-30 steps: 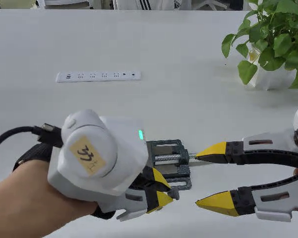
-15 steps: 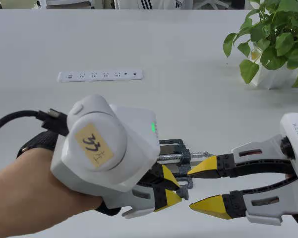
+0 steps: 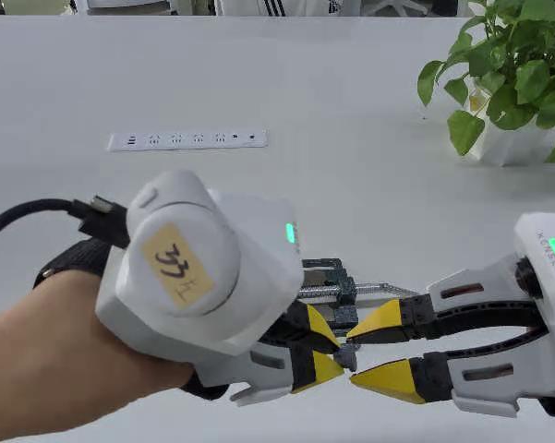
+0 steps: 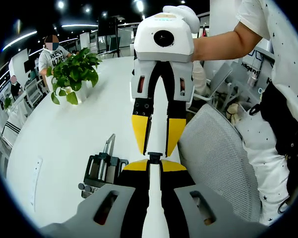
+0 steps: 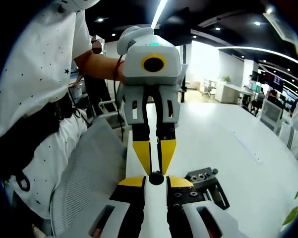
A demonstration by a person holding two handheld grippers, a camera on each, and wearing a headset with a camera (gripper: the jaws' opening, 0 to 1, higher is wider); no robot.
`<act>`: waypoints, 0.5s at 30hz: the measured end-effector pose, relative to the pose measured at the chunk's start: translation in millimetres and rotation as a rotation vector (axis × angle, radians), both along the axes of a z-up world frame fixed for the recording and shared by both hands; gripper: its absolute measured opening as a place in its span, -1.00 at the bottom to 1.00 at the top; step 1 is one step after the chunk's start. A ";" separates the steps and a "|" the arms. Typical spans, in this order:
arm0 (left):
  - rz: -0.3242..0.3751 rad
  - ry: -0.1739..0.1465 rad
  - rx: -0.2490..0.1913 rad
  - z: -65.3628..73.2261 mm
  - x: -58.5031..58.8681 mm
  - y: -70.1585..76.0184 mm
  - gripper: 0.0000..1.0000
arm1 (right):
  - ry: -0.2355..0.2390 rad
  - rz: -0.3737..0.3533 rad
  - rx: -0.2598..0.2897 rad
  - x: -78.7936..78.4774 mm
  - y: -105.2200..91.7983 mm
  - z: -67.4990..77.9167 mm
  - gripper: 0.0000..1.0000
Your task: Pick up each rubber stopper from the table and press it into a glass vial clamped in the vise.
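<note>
Left gripper (image 3: 333, 355) jaws clamped on small dark rubber stopper (image 5: 156, 177), just beside vise (image 3: 325, 277) on counter (image 3: 351, 185). Right gripper (image 3: 351, 360) jaws apart, straddling it. I reckon stopper's light, squashy, grippy: I'd pinch sidewall, gently.

The right gripper (image 3: 352, 357) has advanced toward the left gripper (image 3: 331, 354). One second ago a clear gap separated the two sets of tips; the tips now nearly meet. The right gripper's jaws have narrowed from a wide spread to a small gap. The stopper (image 5: 156, 177), pinched at the tips of the left gripper, now sits between the right gripper's tips. The right gripper's upper tip, earlier beside the vise (image 3: 337, 277) screw, is now nearer the person than that screw.
</note>
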State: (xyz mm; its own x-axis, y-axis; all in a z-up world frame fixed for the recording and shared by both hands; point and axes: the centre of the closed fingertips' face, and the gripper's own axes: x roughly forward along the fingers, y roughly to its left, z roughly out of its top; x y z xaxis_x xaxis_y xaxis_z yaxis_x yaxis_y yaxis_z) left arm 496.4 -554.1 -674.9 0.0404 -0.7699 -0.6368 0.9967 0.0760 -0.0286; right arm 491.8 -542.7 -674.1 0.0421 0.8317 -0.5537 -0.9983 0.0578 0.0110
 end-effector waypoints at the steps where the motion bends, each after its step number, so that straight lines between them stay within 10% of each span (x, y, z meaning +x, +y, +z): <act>1: 0.000 0.000 0.000 -0.1 0.2 0.0 -0.93 | 0.001 0.000 -0.002 0.1 -0.2 -0.3 -0.79; 15: 0.001 0.004 -0.005 0.1 0.8 0.4 -0.93 | -0.006 0.003 -0.003 0.5 -0.9 -1.1 -0.84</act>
State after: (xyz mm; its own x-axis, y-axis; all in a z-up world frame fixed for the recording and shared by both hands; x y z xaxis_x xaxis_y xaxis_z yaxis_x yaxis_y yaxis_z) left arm 497.2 -553.8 -674.8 0.0388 -0.7728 -0.6335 0.9965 0.0768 -0.0327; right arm 492.3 -543.6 -675.2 0.0435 0.8302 -0.5557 -0.9985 0.0552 0.0043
